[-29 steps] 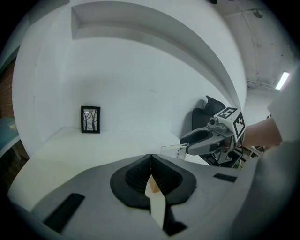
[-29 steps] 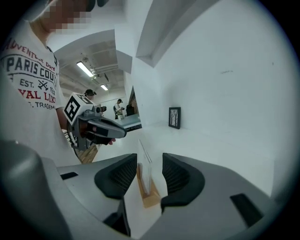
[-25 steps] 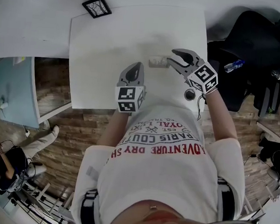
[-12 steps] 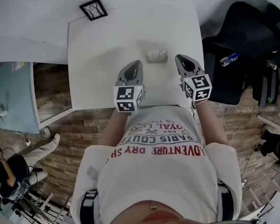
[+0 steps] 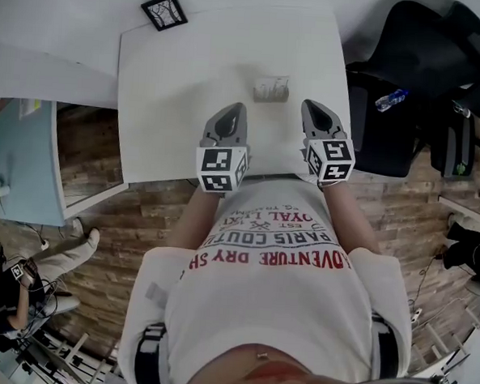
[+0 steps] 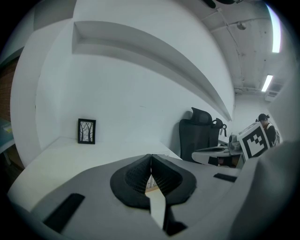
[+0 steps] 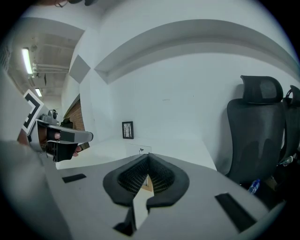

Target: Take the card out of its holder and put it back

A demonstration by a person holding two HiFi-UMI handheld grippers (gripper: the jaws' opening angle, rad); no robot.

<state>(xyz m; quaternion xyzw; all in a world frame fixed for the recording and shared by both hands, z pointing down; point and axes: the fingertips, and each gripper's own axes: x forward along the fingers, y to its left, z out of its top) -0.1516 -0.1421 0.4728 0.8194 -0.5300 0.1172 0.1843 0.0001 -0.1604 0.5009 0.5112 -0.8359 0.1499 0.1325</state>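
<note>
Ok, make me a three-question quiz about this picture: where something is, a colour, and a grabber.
1. Where is the picture frame?
A. far left corner of the table
B. on the floor
C. in a gripper

2. What colour is the chair?
A. red
B. black
C. yellow

3. The right gripper is:
A. wide open
B. gripping a card
C. shut, empty

Answers: 1 A, it stands at the table's far corner. 2 B, its seat and back are black. 3 C, its jaws meet with nothing between.
</note>
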